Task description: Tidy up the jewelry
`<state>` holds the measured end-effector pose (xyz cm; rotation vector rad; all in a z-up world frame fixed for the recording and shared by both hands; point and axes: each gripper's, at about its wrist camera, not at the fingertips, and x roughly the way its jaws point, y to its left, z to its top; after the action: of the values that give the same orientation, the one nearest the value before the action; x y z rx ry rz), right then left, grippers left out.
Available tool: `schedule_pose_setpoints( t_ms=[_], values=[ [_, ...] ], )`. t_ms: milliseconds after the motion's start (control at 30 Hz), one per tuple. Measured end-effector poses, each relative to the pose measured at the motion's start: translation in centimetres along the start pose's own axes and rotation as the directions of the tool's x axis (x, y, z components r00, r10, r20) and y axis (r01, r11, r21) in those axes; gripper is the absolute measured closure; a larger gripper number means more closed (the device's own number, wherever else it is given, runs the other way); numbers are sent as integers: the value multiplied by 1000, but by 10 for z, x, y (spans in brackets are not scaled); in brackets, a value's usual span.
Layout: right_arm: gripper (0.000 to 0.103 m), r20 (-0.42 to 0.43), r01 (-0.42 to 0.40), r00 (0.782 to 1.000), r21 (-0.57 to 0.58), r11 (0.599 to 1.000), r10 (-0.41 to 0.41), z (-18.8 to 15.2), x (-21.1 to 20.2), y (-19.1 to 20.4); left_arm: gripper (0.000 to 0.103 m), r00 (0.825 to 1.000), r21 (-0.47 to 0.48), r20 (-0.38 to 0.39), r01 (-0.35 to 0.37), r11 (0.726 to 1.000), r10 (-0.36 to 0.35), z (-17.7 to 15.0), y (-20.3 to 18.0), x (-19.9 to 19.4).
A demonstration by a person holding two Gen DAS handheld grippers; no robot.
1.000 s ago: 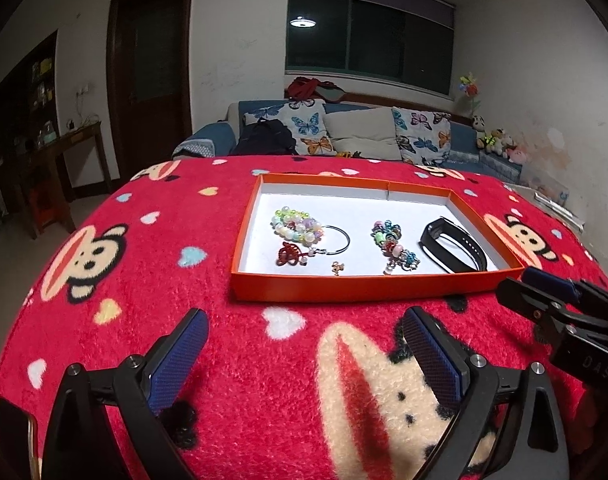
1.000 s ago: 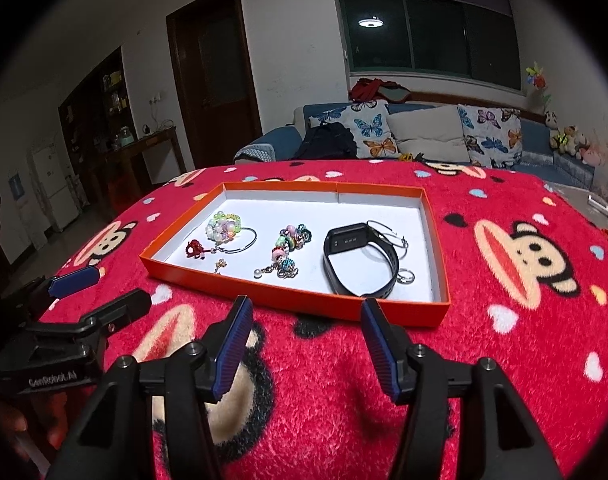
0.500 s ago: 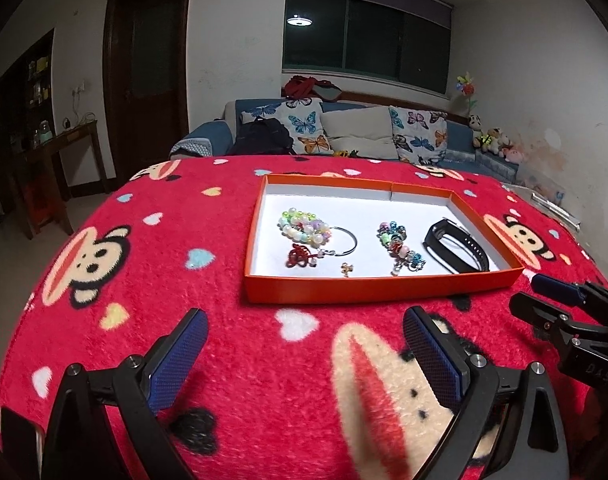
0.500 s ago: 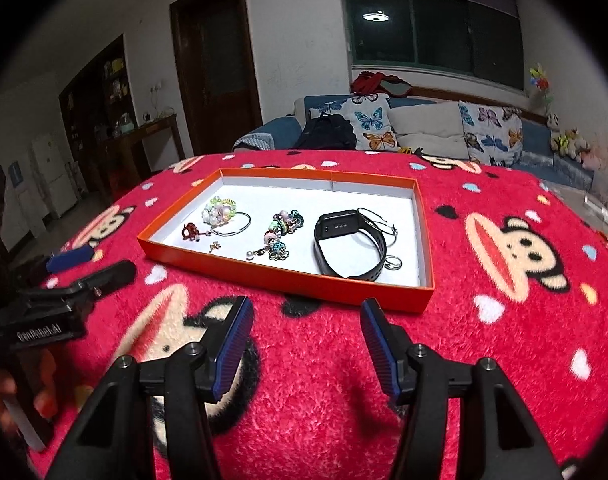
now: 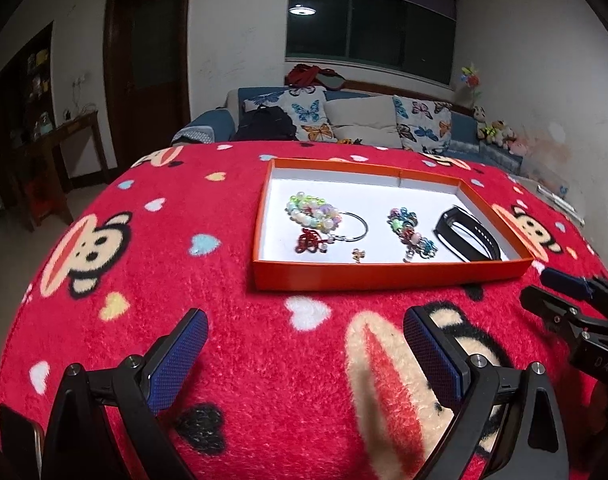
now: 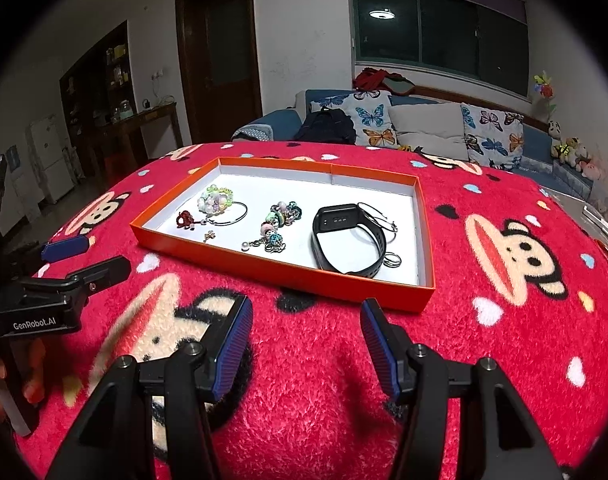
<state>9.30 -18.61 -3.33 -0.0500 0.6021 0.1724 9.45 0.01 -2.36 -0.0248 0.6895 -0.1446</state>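
One orange tray (image 6: 288, 276) sits on the red monkey blanket (image 6: 503, 320), white inside, and I count its contents from left to right: a pastel bead bracelet (image 6: 216, 202) with a red knot charm (image 6: 186, 219), a mixed bead bracelet (image 6: 282, 220), a black smart band (image 6: 349, 240) and a small ring (image 6: 392, 260). My left gripper (image 5: 304, 348) and right gripper (image 6: 304, 332) both hang before the tray's near wall, jaws apart, holding nothing
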Motion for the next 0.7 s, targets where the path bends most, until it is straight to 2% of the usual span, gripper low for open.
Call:
schedule_pose_setpoints(
  t_ms=[167,700],
  values=[
    [42,1,5,1000,9,1000,-5,-1,0,-1,0,1000,-39,-2,1,999,-1,0,8,1],
    [42,13,11,1000,-11,1000,-11,0,-3,1,0,999,8,18,-32,999,32,-2,-5,-6]
  ],
)
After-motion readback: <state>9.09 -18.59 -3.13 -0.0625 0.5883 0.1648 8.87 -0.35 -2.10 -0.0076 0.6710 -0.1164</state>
